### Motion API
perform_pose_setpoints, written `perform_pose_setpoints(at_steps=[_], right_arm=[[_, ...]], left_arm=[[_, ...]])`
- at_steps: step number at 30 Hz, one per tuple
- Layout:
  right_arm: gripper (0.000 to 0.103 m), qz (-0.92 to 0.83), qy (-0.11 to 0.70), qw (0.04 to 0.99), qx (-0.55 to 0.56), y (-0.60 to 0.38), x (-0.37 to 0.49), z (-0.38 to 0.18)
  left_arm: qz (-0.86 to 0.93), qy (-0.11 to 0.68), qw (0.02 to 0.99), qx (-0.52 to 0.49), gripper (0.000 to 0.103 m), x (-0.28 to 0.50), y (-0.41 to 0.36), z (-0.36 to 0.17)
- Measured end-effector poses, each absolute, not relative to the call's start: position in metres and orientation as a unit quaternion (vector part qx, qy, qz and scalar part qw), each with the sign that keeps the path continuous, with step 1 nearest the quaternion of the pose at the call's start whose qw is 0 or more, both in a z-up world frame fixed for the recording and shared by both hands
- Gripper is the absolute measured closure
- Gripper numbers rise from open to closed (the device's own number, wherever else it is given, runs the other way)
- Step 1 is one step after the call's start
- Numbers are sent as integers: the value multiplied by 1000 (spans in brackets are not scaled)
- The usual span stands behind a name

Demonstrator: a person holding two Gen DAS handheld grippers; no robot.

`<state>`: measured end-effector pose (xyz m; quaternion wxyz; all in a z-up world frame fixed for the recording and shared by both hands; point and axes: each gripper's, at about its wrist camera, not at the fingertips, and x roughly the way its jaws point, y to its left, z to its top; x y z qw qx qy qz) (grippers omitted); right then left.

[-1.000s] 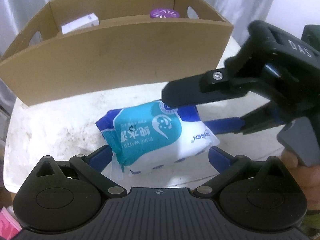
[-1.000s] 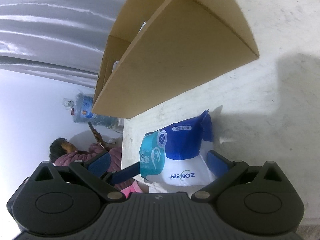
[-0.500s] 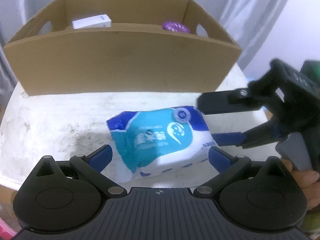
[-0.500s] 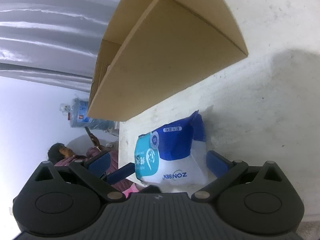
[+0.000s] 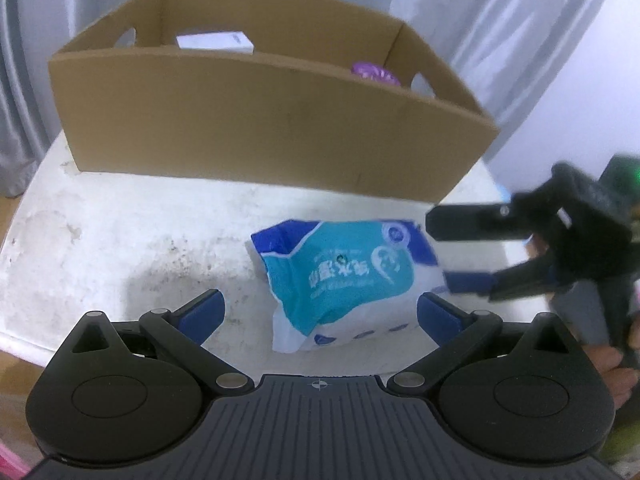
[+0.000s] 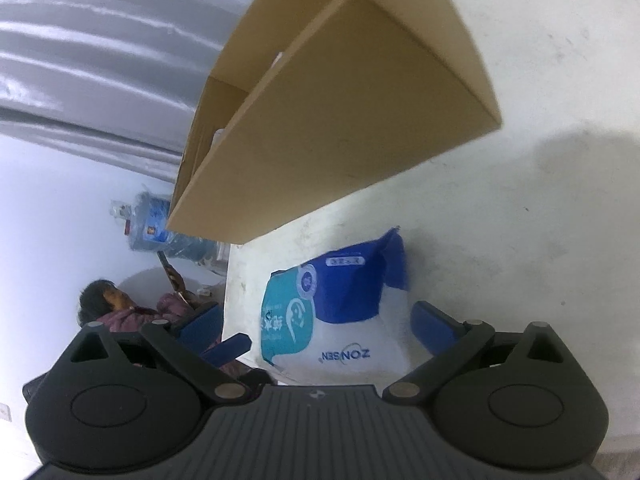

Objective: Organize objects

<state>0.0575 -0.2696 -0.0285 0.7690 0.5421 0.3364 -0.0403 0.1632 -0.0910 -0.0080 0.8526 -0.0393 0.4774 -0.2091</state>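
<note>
Wet-wipes pack [image 5: 352, 284], a soft pouch in blue, teal and white, lies flat on the white, stained table [image 5: 120, 232], just in front of the long near wall of an open cardboard box [image 5: 256, 128]. Your left gripper [image 5: 318, 314] is spread wide, its blue-padded fingers standing either side of the pack's near edge; the left pad is well clear of the pouch and the right pad sits just beside it, and neither is clearly touching. Your right gripper [image 5: 444, 258] comes in from the right with its jaws also apart, one black finger above the pack's right end and one blue-tipped finger beside it lower down. That gripper is blurred in the left view, so contact cannot be told. From the right wrist view, the right gripper [image 6: 316, 326] straddles the pack [image 6: 336, 312] with both pads set apart from its sides.

The pack's long axis runs roughly left to right across your left view, parallel to the box wall, with the crimped blue end pointing left and the white end toward the right gripper. Its printed face is up.

Readable writing: "ZONSEN" in blue on the white end, upside down in the right wrist view. Chinese characters on the teal panel are too blurred to read. Inside the box sit a white carton [image 5: 216, 42] and a purple round item [image 5: 374, 73]. A large blue water jug [image 6: 160, 232] stands beyond the table edge.
</note>
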Motion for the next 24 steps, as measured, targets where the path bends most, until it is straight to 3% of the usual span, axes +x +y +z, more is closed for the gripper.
perform_pose_setpoints(at_steps=[11,24], right_arm=[[23,-59,362,786,498,-260,64,-22],[23,-56,360,807,465,-258,65,-9]], left_arm=[[-234,493,838,-3,4,160,-121,-20],[-256,476,841,-28,4,143,-129,-1]])
